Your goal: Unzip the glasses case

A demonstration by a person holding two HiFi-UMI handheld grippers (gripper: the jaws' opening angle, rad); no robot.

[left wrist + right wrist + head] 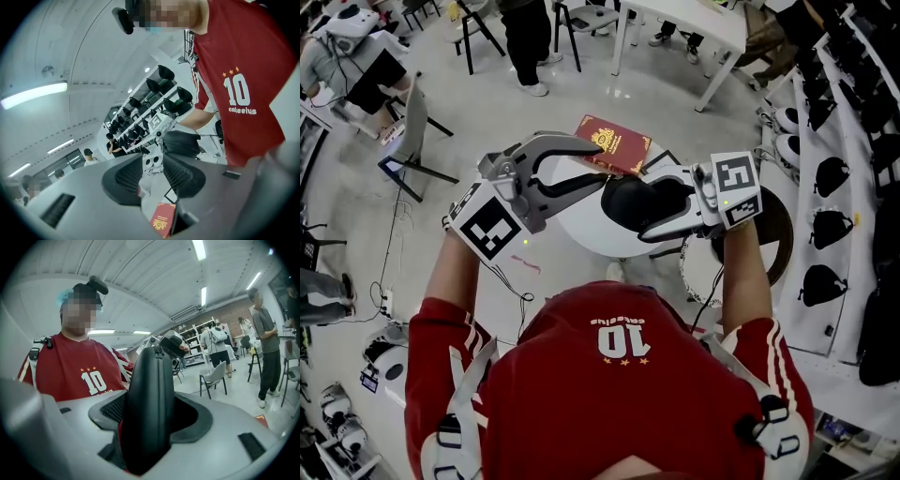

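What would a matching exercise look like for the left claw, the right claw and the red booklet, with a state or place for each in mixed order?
Things:
1. left claw
2. right claw
3. red booklet

States or places:
A. lying on the white table
B. open, nothing between its pads
C. shut on the black glasses case

Pairs: 1-B, 2-C, 3-A.
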